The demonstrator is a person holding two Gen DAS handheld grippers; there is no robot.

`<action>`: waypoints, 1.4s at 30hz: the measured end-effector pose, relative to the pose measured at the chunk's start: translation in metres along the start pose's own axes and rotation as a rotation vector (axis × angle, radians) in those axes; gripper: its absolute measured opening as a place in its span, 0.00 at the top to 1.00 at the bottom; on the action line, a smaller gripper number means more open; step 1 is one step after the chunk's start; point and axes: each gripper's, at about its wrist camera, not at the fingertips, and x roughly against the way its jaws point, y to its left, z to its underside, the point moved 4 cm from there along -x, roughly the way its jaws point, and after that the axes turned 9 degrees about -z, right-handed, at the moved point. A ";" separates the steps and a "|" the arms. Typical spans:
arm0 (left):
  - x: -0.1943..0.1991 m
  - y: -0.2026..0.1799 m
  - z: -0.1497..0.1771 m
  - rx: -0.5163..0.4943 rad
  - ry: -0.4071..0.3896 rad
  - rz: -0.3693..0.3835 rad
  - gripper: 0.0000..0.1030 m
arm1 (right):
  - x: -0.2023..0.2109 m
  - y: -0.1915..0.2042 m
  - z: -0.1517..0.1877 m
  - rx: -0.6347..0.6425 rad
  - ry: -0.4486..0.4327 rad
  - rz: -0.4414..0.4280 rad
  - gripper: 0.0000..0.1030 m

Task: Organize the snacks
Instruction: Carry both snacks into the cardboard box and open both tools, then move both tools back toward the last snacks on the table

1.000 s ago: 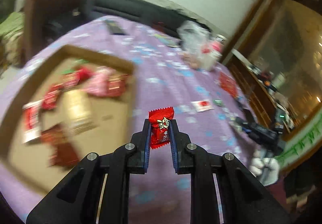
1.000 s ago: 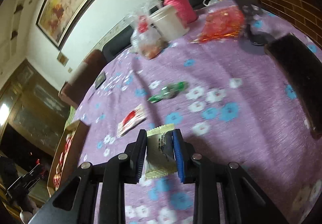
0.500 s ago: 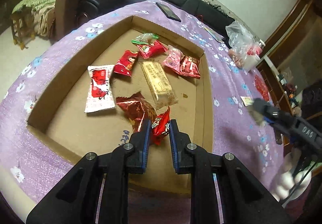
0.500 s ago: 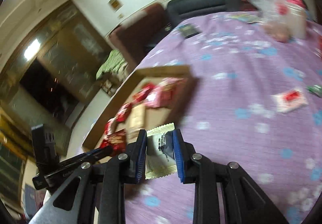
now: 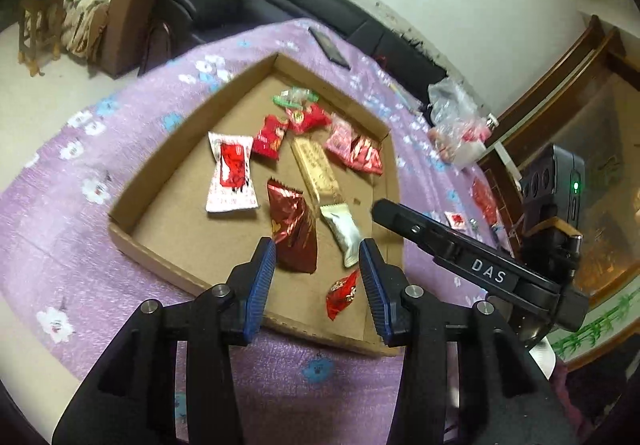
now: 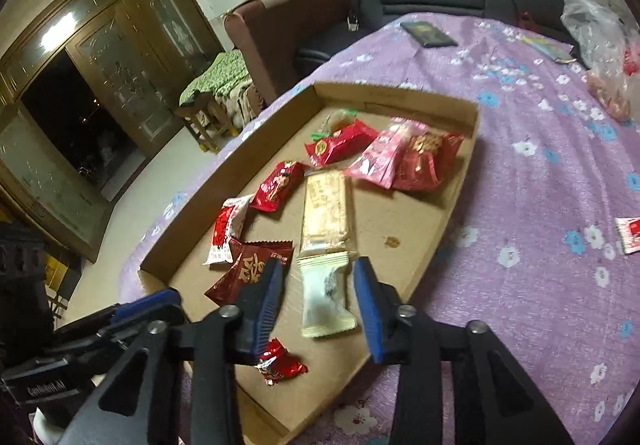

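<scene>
Hovering over the cardboard tray (image 5: pixel 132 201), both grippers have their jaws opening and grip nothing.

Left gripper (image 5: pixel 318 277) stands partly open above the tray's near edge, a small red candy (image 5: pixel 342 293) lying loose on the tray floor between its fingers. Right gripper (image 6: pixel 318 297) is likewise partly open, a pale packet (image 6: pixel 324 301) lying flat between its fingers, untouched by the pads. Other snacks lie in the tray: a gold bar (image 6: pixel 326 213) and a dark red bag (image 5: pixel 294 233). One white-red packet (image 6: pixel 630 233) lies outside on the purple cloth (image 6: pixel 540 185).
</scene>
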 end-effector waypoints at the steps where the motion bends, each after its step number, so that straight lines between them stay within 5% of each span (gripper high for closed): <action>1: 0.002 -0.001 0.000 -0.007 -0.011 0.000 0.59 | 0.007 -0.001 0.001 0.005 -0.015 0.009 0.59; 14: 0.006 -0.052 0.015 -0.181 -0.024 -0.021 0.59 | 0.085 -0.033 0.039 0.016 -0.151 0.120 0.54; 25: -0.017 -0.109 0.031 -0.253 0.038 0.056 0.59 | 0.193 -0.193 0.076 -0.395 -0.277 0.224 0.54; 31: -0.024 -0.134 0.045 -0.318 0.076 0.081 0.59 | 0.185 -0.244 0.054 -0.565 -0.315 0.091 0.53; 37: -0.021 -0.130 0.051 -0.346 0.075 0.068 0.59 | 0.185 -0.295 0.005 -0.547 -0.333 0.353 0.53; 42: -0.023 -0.127 0.049 -0.351 0.069 0.057 0.59 | 0.168 -0.332 -0.005 -0.635 -0.281 0.374 0.53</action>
